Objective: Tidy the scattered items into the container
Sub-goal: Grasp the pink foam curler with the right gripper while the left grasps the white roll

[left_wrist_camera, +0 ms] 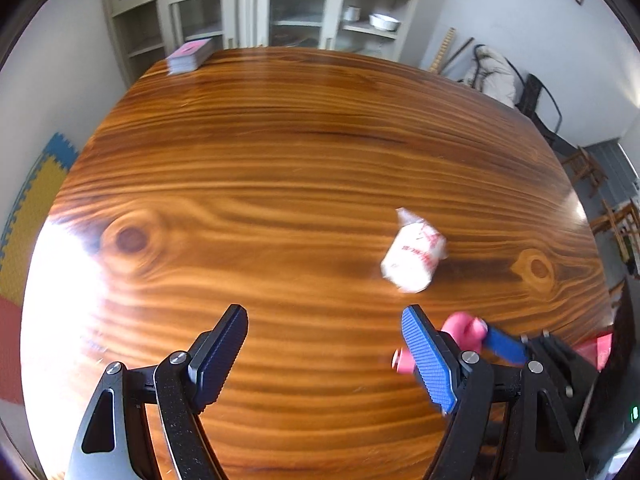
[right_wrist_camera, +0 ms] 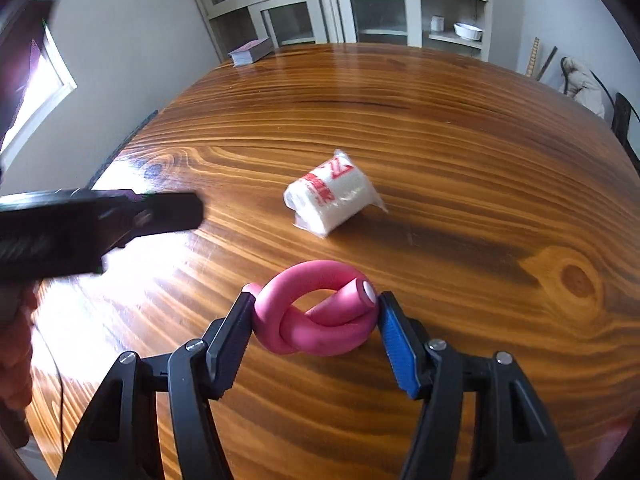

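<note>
A pink foam tube tied in a knot [right_wrist_camera: 320, 312] lies on the wooden table between the fingers of my right gripper [right_wrist_camera: 316, 320], which press on both its sides. It shows in the left wrist view [left_wrist_camera: 464, 330] behind my right finger. A white plastic packet with red print [right_wrist_camera: 332, 196] lies farther out; it also shows in the left wrist view [left_wrist_camera: 414, 254]. My left gripper [left_wrist_camera: 324, 340] is open and empty above the table, left of the packet. A pink-red edge [left_wrist_camera: 600, 348] at the table's right rim may be the container; I cannot tell.
A stack of cards [left_wrist_camera: 189, 54] sits at the table's far left corner, also in the right wrist view [right_wrist_camera: 251, 51]. Cabinets [left_wrist_camera: 256, 4] stand behind the table. Chairs [left_wrist_camera: 536, 96] stand at the right. My left gripper's body [right_wrist_camera: 92, 224] crosses the right wrist view.
</note>
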